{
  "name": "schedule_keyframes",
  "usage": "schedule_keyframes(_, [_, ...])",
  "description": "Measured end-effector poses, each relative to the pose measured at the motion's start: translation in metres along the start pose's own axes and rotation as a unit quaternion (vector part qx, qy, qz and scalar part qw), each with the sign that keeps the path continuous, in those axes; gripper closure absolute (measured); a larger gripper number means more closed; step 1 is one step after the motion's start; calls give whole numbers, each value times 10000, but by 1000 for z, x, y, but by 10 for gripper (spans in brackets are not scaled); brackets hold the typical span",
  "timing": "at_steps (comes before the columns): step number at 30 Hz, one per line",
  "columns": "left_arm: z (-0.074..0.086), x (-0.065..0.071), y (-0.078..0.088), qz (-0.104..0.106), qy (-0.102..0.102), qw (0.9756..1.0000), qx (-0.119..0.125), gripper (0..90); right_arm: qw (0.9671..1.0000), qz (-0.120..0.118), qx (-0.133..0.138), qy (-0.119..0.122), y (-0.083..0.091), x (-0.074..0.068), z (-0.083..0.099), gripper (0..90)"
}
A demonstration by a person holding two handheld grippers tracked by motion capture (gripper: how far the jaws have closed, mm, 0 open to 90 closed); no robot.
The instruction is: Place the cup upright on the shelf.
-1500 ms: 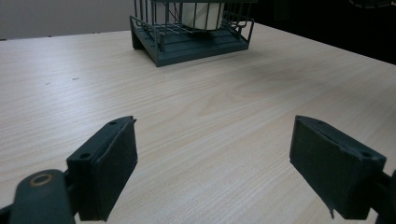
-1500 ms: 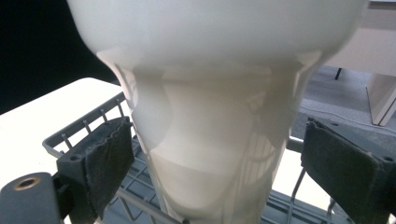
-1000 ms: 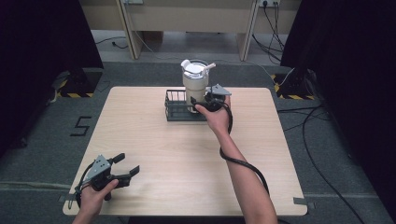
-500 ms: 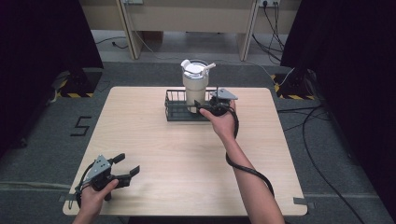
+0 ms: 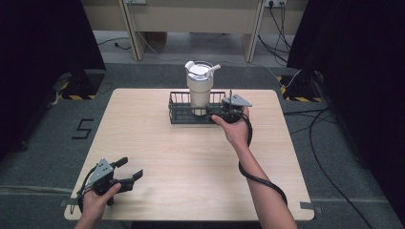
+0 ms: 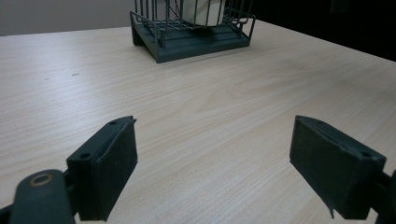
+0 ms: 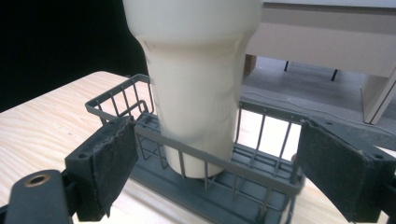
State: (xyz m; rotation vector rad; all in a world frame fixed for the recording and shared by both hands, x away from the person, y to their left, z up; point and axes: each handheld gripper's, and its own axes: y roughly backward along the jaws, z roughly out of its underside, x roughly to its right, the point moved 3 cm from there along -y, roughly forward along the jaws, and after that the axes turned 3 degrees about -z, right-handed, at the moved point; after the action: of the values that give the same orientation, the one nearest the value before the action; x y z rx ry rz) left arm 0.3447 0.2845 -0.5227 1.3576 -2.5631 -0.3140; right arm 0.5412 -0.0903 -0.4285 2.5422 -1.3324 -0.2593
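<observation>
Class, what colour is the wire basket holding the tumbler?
Dark grey wire basket, clearest in the right gripper view.

Black hand-held gripper [image 5: 220,113], grey plate [image 5: 237,100]

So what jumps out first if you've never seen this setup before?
Probably the tall cream tumbler with a lid and straw, standing upright in a dark wire basket at the table's far edge. The right gripper is at the basket's near side, jaws open toward the tumbler. The left gripper sits at the near left corner of the wooden table, open too.
</observation>
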Motion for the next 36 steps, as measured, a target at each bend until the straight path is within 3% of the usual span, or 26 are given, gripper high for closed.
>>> schedule_keyframes(20, [1, 0, 0, -25, 22, 10000, 1, 144, 9999, 115, -50, -24, 45, 12, 23, 143])
schedule_keyframes(36, [1, -1, 0, -47, 23, 10000, -27, 144, 9997, 210, -110, -106, 78, 21, 54, 149])
